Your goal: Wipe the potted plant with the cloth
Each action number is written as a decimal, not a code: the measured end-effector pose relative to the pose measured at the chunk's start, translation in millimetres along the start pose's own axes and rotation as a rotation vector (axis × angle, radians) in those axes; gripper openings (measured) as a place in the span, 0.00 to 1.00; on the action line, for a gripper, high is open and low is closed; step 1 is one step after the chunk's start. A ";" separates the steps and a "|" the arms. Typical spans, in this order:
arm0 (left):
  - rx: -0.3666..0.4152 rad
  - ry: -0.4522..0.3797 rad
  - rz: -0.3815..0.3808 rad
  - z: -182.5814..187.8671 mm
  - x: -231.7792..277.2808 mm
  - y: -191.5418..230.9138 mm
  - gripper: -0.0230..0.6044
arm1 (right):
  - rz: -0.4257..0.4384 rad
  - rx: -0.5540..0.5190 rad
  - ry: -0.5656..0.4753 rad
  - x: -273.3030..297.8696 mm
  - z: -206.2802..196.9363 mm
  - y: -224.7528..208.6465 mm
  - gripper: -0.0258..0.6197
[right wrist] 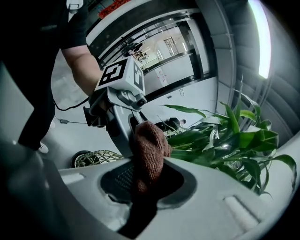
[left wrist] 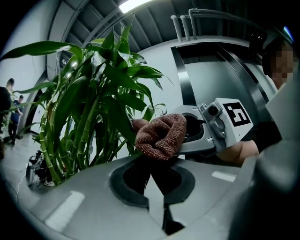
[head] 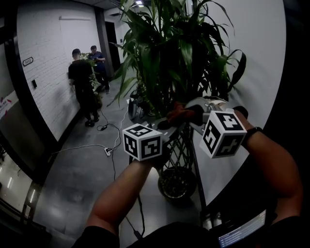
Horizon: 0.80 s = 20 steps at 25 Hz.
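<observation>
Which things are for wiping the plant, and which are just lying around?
For the job: cloth, potted plant, right claw holding the cloth.
Just around: floor cables, two people by the wall.

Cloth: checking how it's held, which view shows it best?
The left gripper view: the bunched brown cloth shows in good light, sticking out of the right gripper. The right gripper view shows it close but partly shadowed between the jaws; the head view shows it small and dark.

Dim head view, bright ceiling strip light (left wrist: pixel 132 4) glare, fisheye edges, dark vignette.
</observation>
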State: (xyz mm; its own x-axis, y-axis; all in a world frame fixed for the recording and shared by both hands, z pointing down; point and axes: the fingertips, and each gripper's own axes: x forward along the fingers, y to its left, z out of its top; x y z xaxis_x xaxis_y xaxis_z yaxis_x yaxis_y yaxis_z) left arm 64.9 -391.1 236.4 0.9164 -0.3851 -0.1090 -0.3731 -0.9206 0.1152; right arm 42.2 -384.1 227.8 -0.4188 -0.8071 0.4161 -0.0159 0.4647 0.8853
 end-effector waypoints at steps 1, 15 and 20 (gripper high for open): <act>0.002 0.002 0.001 0.0 0.1 0.1 0.06 | -0.001 0.001 0.000 -0.3 -0.2 0.2 0.14; 0.008 -0.003 0.018 0.3 2.7 0.2 0.06 | -0.331 0.195 -0.033 -4.4 -24.1 -119.8 0.14; 0.010 -0.007 0.022 0.3 1.1 -5.1 0.06 | -0.352 0.240 -0.012 10.0 -38.0 -158.1 0.14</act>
State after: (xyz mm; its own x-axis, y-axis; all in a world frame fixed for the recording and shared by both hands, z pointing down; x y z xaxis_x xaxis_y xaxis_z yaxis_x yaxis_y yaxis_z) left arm 67.8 -386.9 235.4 0.9070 -0.4056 -0.1133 -0.3946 -0.9125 0.1080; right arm 75.0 -479.5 99.9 -0.3602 -0.9282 0.0936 -0.3704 0.2344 0.8988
